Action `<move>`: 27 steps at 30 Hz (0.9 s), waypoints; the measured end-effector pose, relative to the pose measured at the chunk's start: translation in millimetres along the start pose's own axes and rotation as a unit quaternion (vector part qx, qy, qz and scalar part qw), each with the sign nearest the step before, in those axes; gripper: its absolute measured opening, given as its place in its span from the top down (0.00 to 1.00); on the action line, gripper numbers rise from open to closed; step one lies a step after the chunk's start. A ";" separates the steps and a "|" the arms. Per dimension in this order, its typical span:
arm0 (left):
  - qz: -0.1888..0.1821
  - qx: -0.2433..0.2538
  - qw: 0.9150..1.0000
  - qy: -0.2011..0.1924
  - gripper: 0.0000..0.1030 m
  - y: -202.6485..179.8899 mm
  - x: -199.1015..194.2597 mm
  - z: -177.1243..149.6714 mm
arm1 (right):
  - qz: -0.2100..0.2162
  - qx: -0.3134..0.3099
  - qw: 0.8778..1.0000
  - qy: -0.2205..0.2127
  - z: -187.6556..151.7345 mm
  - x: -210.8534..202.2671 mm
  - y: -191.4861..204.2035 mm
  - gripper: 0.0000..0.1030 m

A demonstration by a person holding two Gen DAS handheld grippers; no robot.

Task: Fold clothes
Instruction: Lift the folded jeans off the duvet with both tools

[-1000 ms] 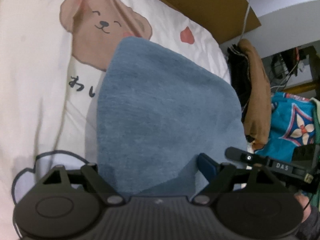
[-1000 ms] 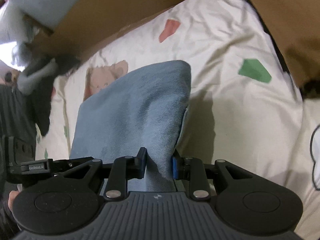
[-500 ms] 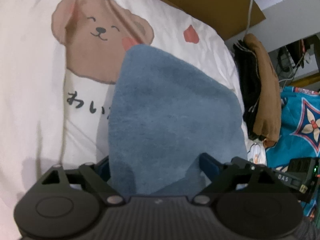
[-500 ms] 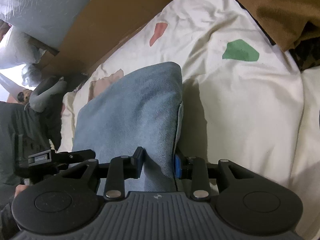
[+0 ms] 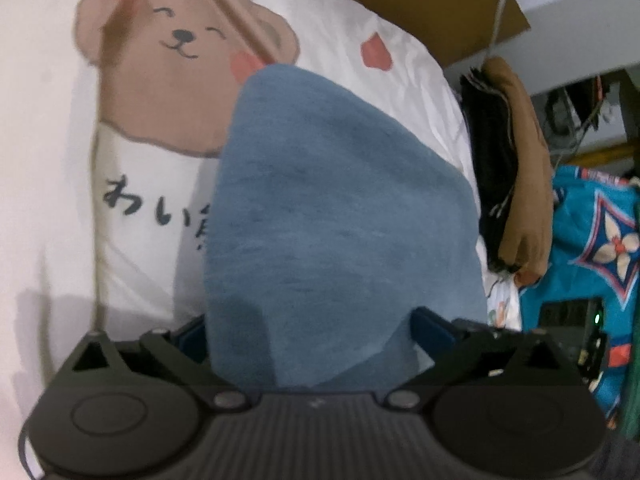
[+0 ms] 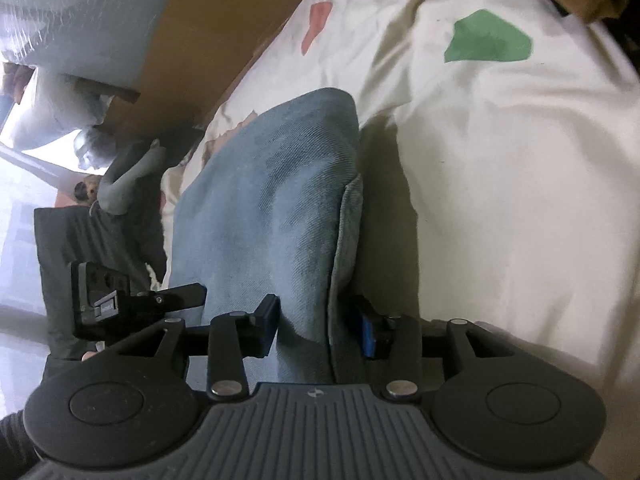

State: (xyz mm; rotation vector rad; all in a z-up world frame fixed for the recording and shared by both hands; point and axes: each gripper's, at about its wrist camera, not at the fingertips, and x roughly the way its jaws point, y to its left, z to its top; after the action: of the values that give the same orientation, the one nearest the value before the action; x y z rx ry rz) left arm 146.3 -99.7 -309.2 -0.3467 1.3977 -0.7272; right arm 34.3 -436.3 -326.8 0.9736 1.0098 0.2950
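Observation:
A blue denim garment [image 5: 328, 216] hangs folded over from both grippers above a white bedsheet [image 5: 48, 184] printed with a brown bear. My left gripper [image 5: 312, 334] has its jaws wide apart with the near edge of the cloth lying between them. My right gripper [image 6: 316, 326] is shut on the same garment [image 6: 276, 208], which also shows in the right wrist view, bunched between the blue pads [image 6: 368, 336]. The left gripper's body shows at the left of the right wrist view [image 6: 120, 304].
A stack of folded brown and black clothes [image 5: 516, 168] lies at the bed's right edge, next to a turquoise patterned cloth [image 5: 592, 240]. Brown cardboard [image 6: 224, 32] stands along the far side. The sheet has red and green patches [image 6: 488, 40].
Both grippers have moved forward over the bed, carrying the denim. The fold's far end now reaches the bear's cheek. The right gripper's jaws stand slightly wider around the bunched cloth.

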 end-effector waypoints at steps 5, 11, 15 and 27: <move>0.014 -0.006 1.000 -0.001 0.11 -3.5 -3.3 1.1 | 0.000 0.003 1.000 0.005 3.3 14.4 5.3 0.55; 0.031 0.006 0.999 -0.020 0.20 -9.1 -7.9 -4.4 | -0.046 -0.027 0.999 0.006 1.2 16.1 33.1 0.67; 0.053 0.023 0.998 -0.021 0.26 -17.6 -11.7 -3.7 | -0.091 -0.055 0.994 0.000 -4.9 13.5 56.8 0.72; 0.046 0.018 0.999 -0.014 0.28 -5.5 -9.8 -1.9 | -0.117 -0.065 0.991 -0.006 -14.6 6.3 66.1 0.67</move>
State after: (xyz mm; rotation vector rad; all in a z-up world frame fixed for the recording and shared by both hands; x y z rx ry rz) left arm 143.1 -97.1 -298.6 -0.2606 1.3636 -0.6687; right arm 39.5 -387.1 -280.2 0.7300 1.0691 0.1579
